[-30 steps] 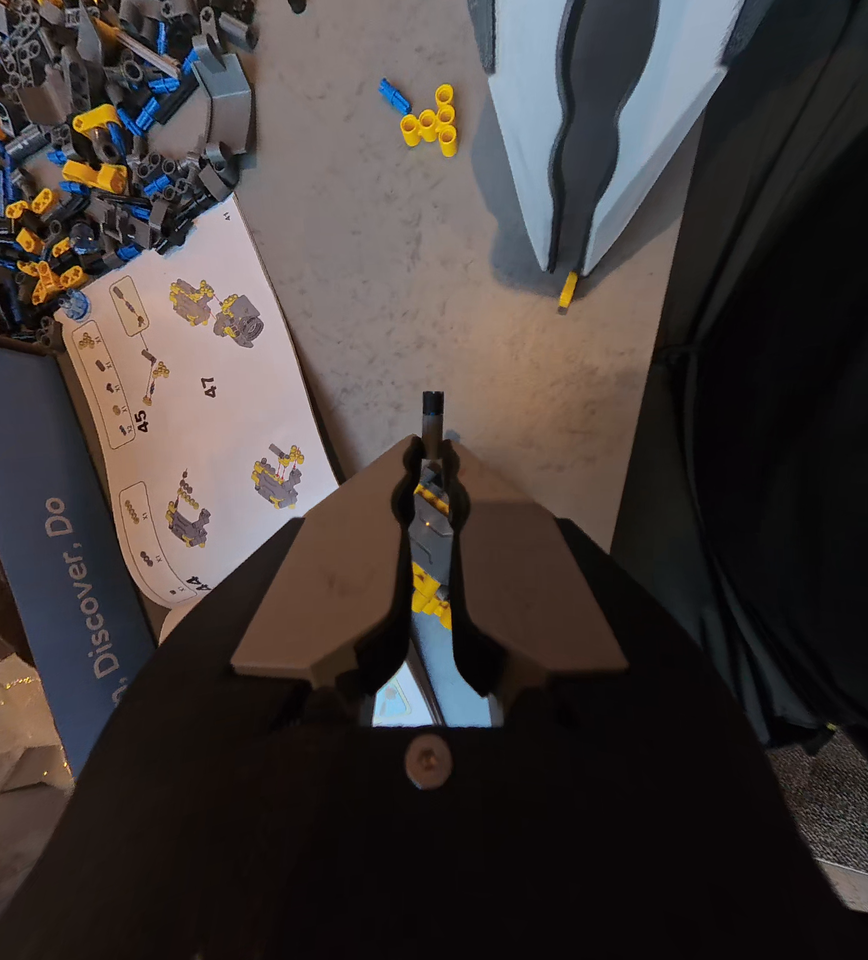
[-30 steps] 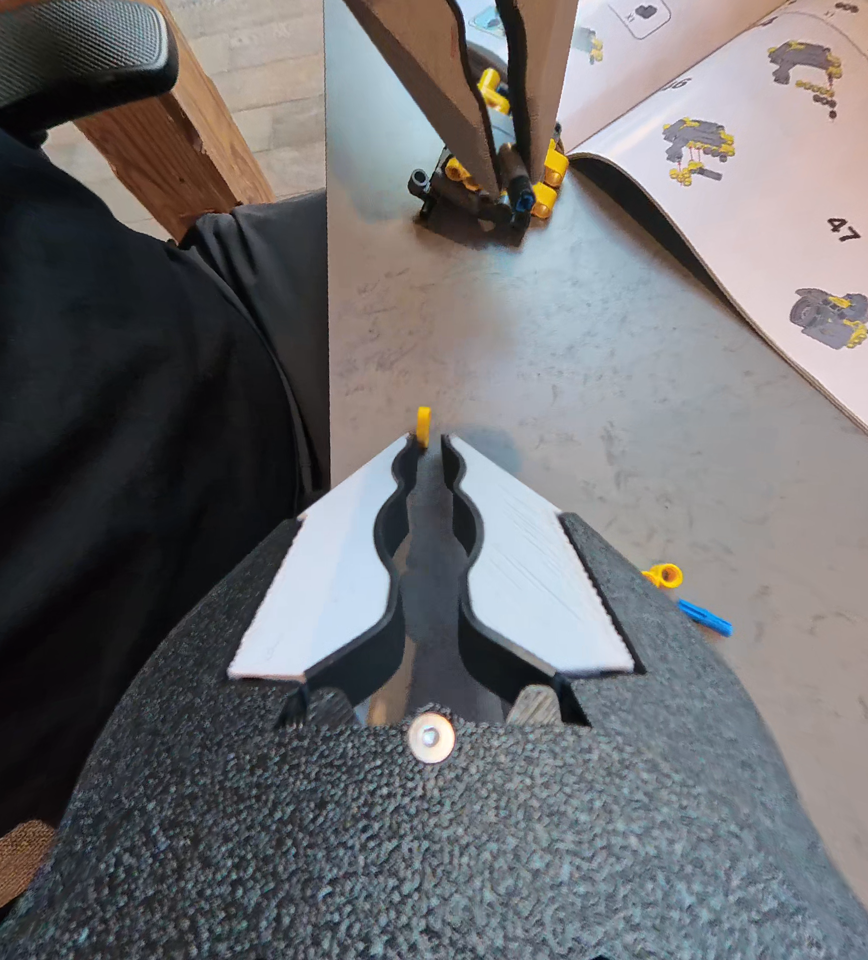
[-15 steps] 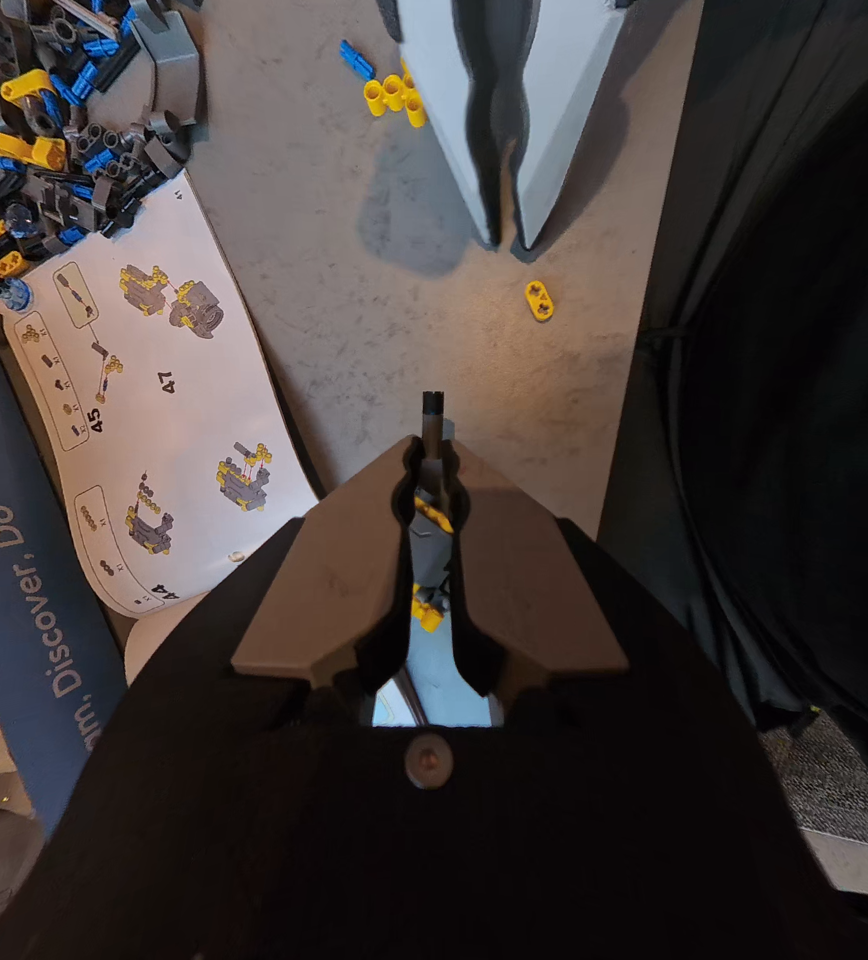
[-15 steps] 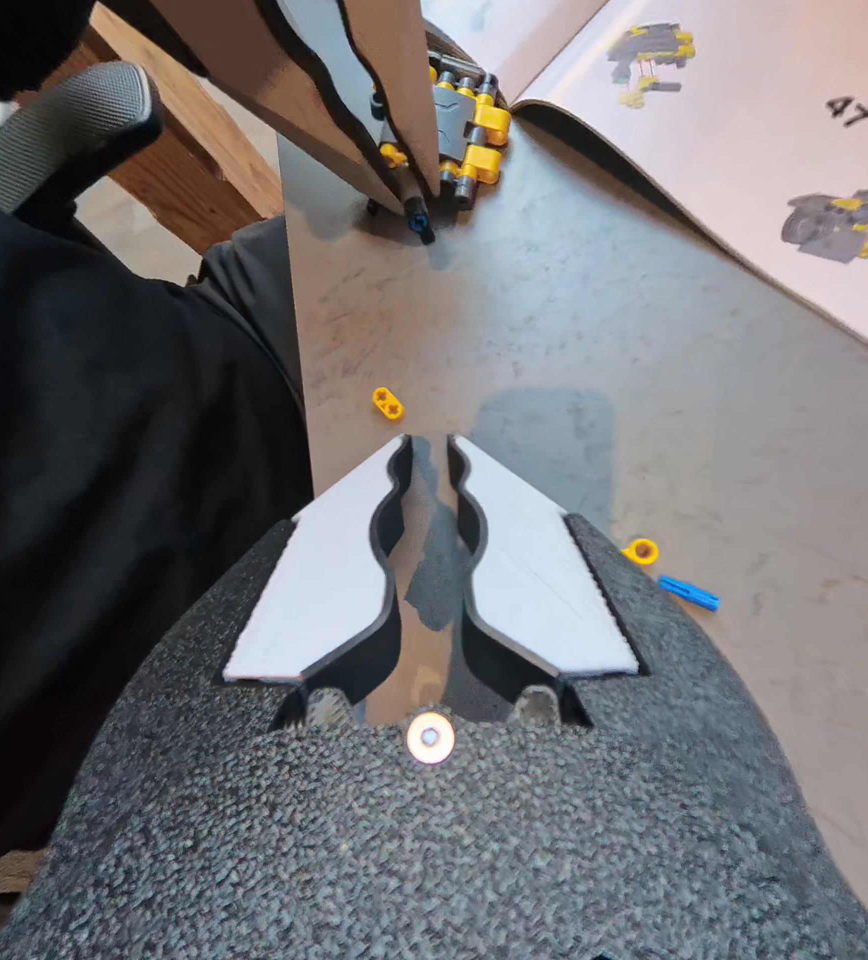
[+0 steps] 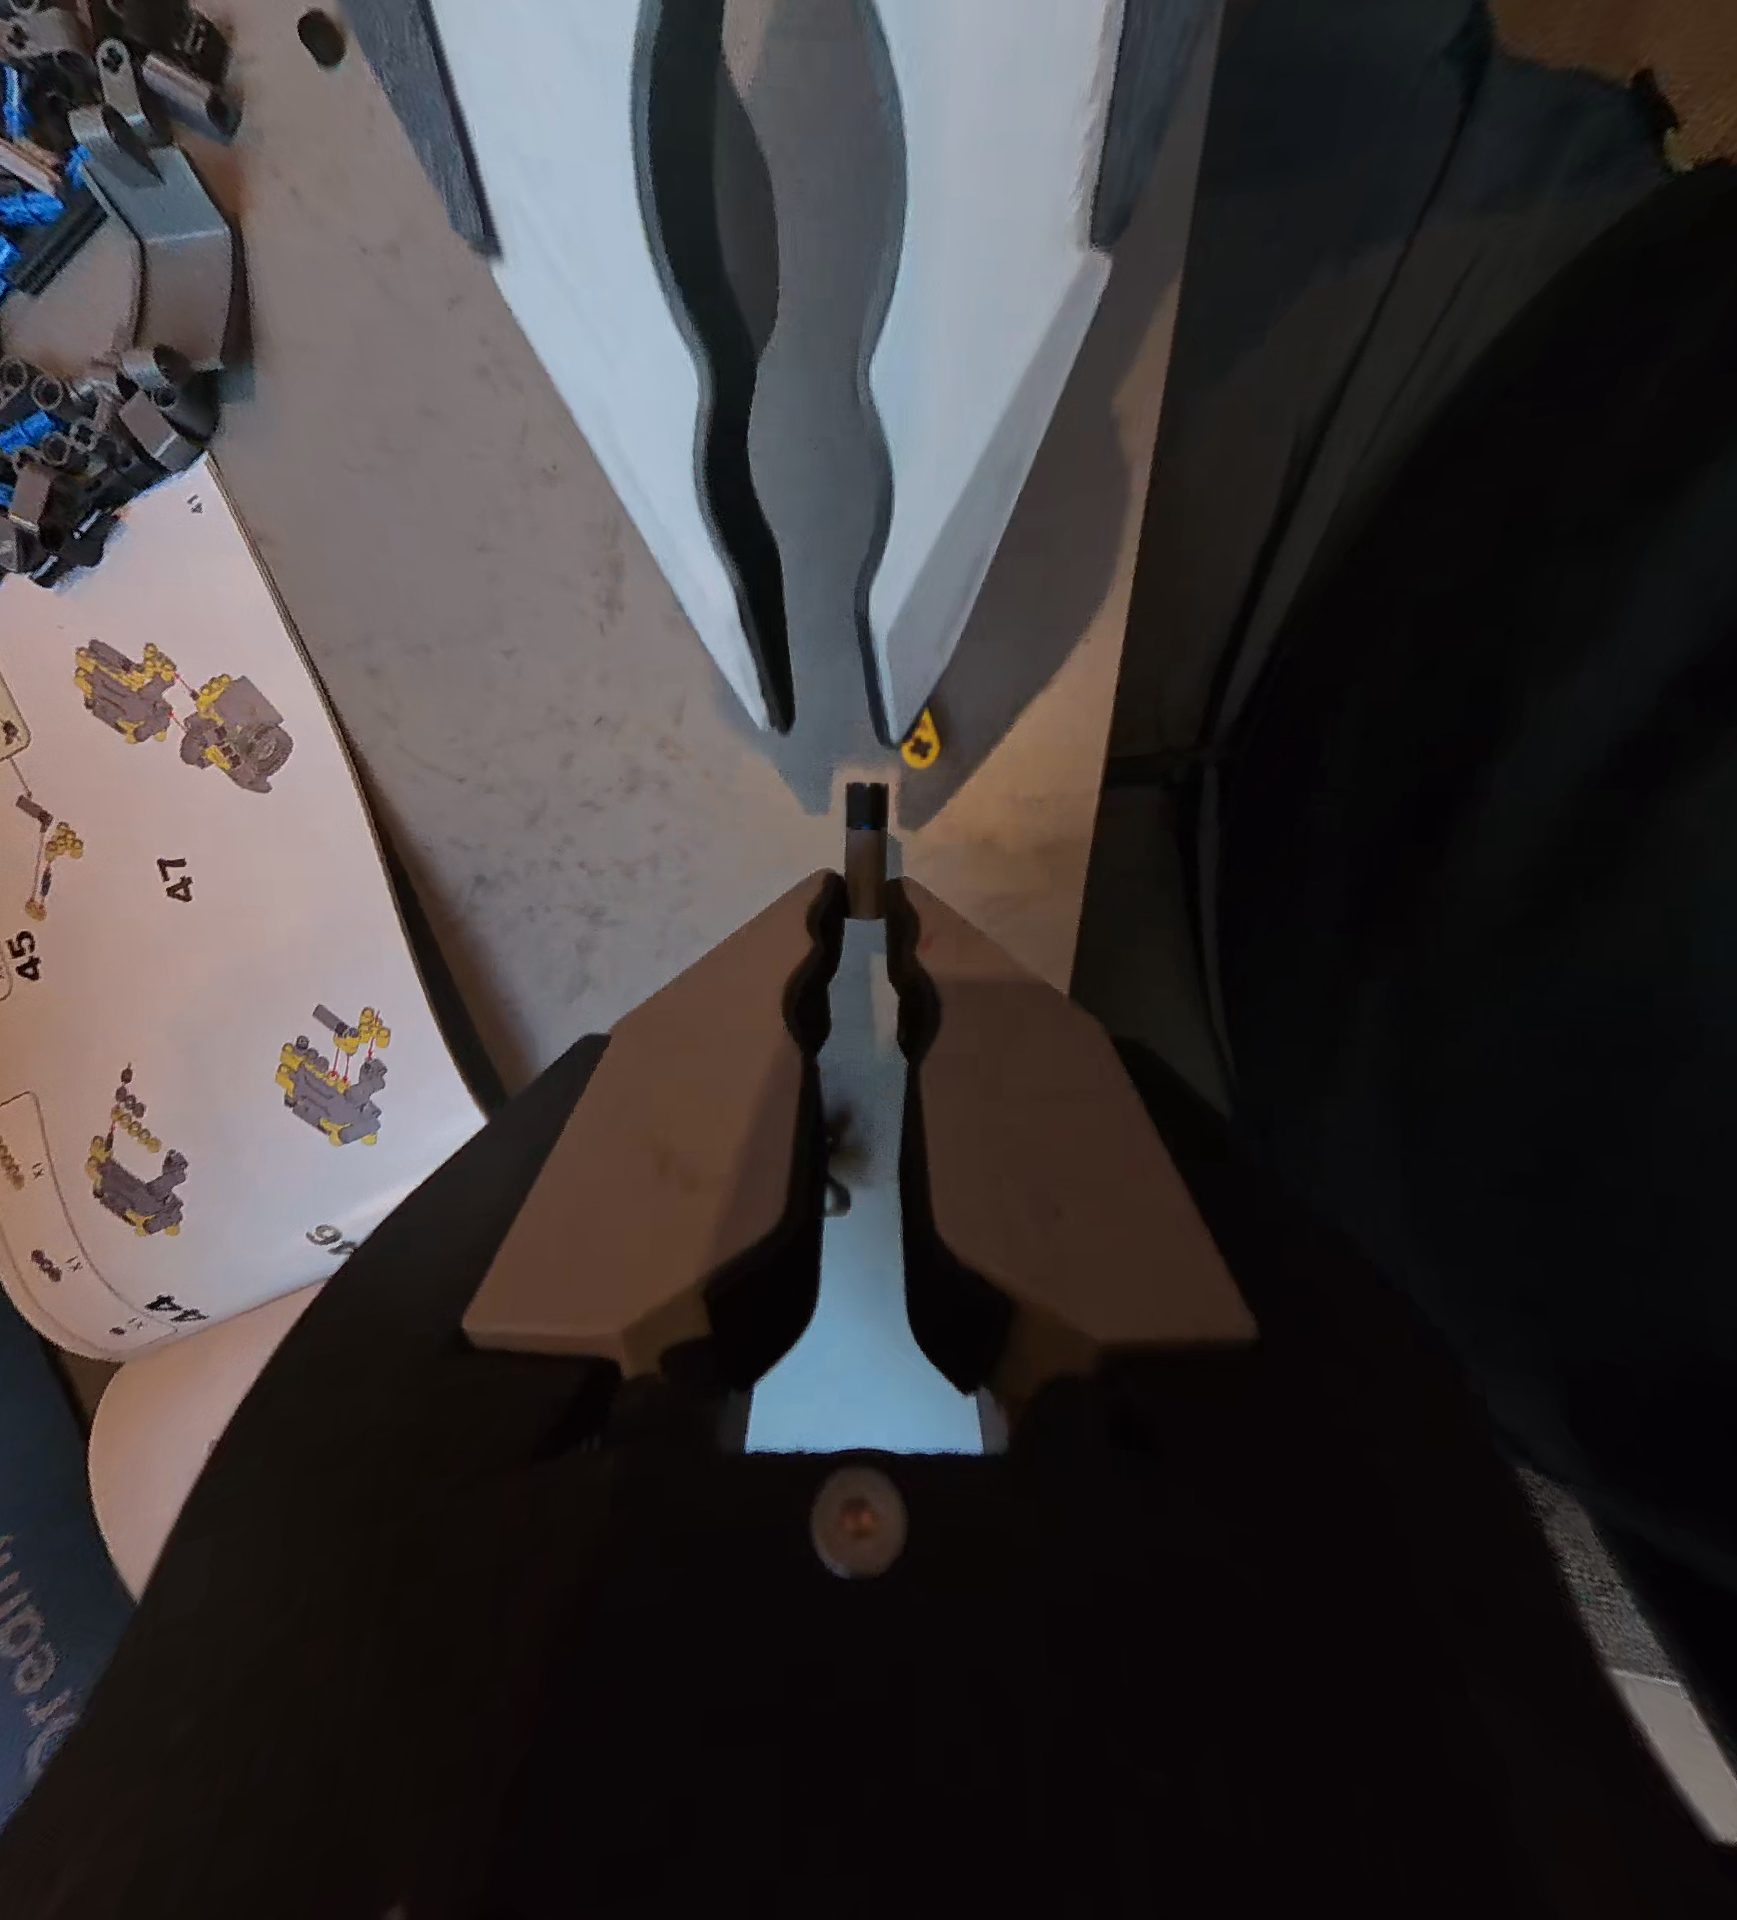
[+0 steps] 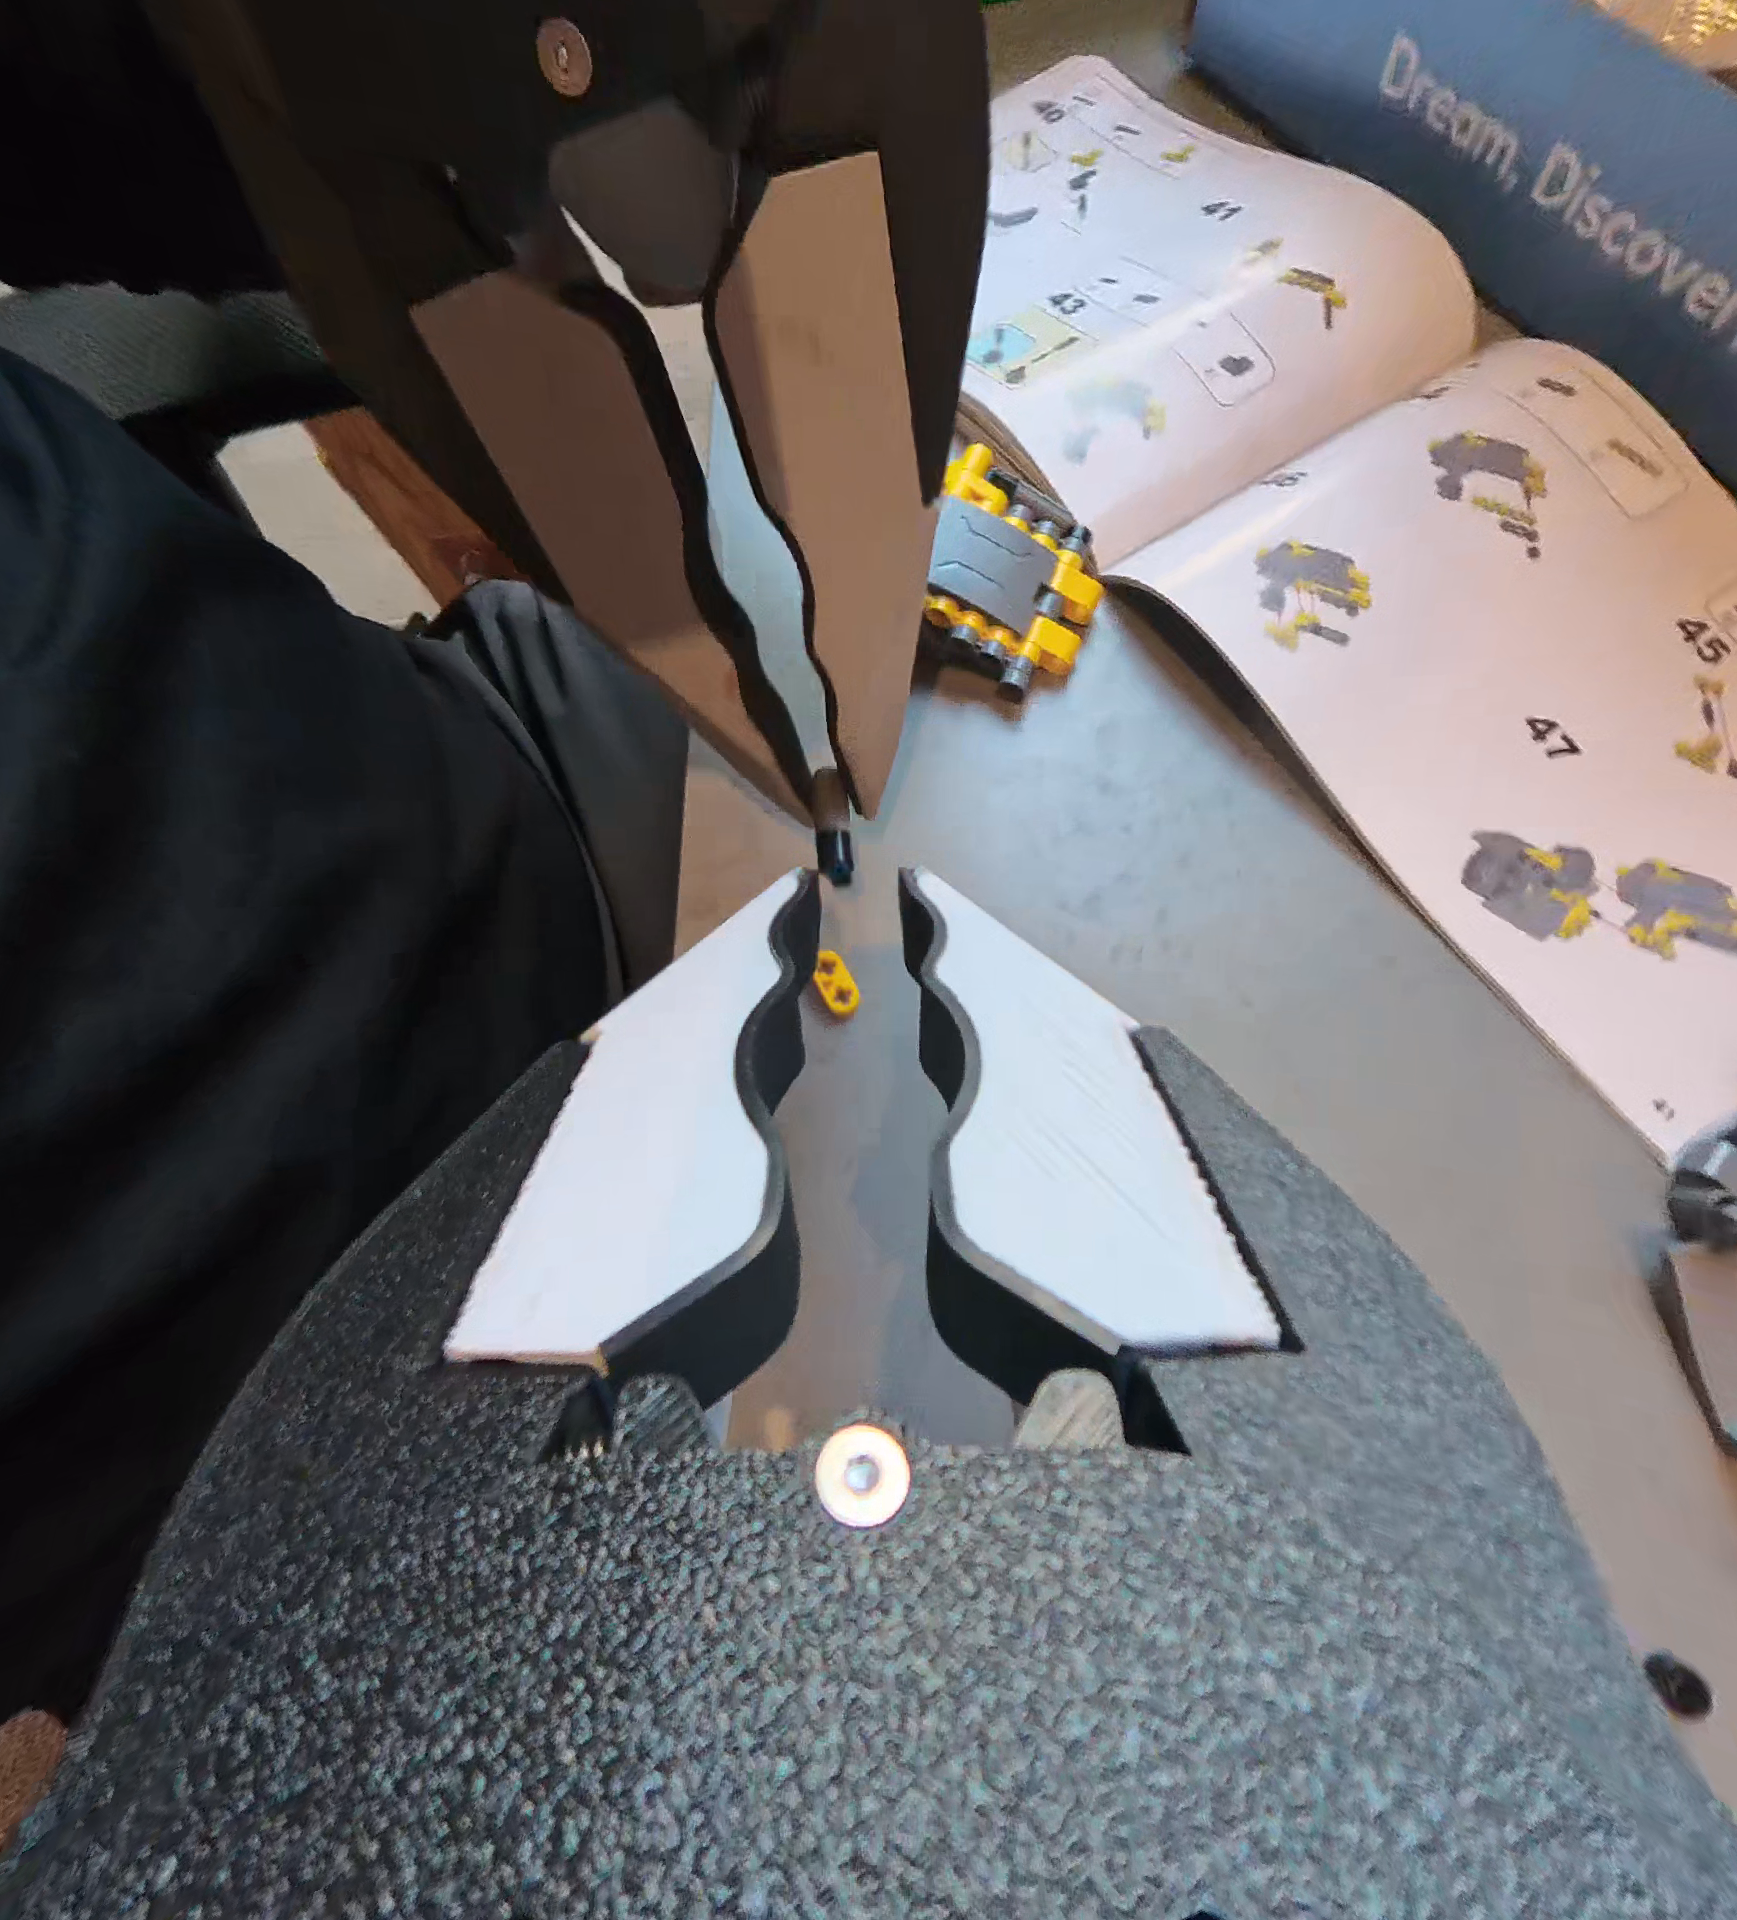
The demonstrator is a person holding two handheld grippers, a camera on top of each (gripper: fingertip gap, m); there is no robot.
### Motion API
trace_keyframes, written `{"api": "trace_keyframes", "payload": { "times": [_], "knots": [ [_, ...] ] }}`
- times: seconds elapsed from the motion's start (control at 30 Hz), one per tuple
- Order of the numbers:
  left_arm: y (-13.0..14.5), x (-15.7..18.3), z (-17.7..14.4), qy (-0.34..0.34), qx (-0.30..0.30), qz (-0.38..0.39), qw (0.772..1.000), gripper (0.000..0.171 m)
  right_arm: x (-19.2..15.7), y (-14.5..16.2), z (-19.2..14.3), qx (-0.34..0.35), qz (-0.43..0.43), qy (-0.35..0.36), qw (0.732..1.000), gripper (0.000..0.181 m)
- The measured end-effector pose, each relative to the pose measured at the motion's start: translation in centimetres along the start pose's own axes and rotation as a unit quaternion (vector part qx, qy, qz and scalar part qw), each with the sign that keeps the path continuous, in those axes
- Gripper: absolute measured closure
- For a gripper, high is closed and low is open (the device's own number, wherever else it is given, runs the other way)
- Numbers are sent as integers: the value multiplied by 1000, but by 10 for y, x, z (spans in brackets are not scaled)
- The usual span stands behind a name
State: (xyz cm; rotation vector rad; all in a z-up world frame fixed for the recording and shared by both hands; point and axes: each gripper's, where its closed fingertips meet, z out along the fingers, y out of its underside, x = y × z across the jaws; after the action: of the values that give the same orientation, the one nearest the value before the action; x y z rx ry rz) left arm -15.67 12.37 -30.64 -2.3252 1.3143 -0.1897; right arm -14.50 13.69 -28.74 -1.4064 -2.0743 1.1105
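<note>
I am holding left claw (image 5: 865, 896) clamped on dark pin (image 5: 864, 847), tip poking out front. Right claw (image 6: 856, 883) facing it tip to tip, fingers apart, gripping nothing. Yellow link (image 6: 836, 980) lying on worktop (image 6: 1207, 935) under right claw's gap. Grey-yellow assembly (image 6: 1011, 574) resting just beside left claw, against booklet (image 6: 1466, 623). Loose parts pile (image 5: 22, 312) far left of left claw.

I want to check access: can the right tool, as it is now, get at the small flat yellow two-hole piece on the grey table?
Probably yes: the small flat yellow two-hole piece lies on the grey table between the open right tool's fingers, nothing covering it.
</note>
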Motion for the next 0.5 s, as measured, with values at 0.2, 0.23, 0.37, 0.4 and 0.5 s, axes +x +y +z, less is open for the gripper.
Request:
{"api": "trace_keyframes", "payload": {
  "times": [0.2,0.23,0.37,0.4,0.5],
  "knots": [
    [-3,5,4,-12,-4,-32,999,167,-8,6,10,-31,-24,-24,999,176],
    [-4,6,5,-8,-2,-39,999,167,-8,7,10,-37,-25,-26,999,176],
    [-10,10,7,6,22,-73,997,167,-10,17,11,-63,-24,-43,997,177],
    [-12,11,7,8,28,-79,996,167,-11,19,10,-65,-22,-50,996,177],
    [-13,11,11,9,40,-92,995,166,-10,21,8,-66,-10,-64,996,177]
  ]
}}
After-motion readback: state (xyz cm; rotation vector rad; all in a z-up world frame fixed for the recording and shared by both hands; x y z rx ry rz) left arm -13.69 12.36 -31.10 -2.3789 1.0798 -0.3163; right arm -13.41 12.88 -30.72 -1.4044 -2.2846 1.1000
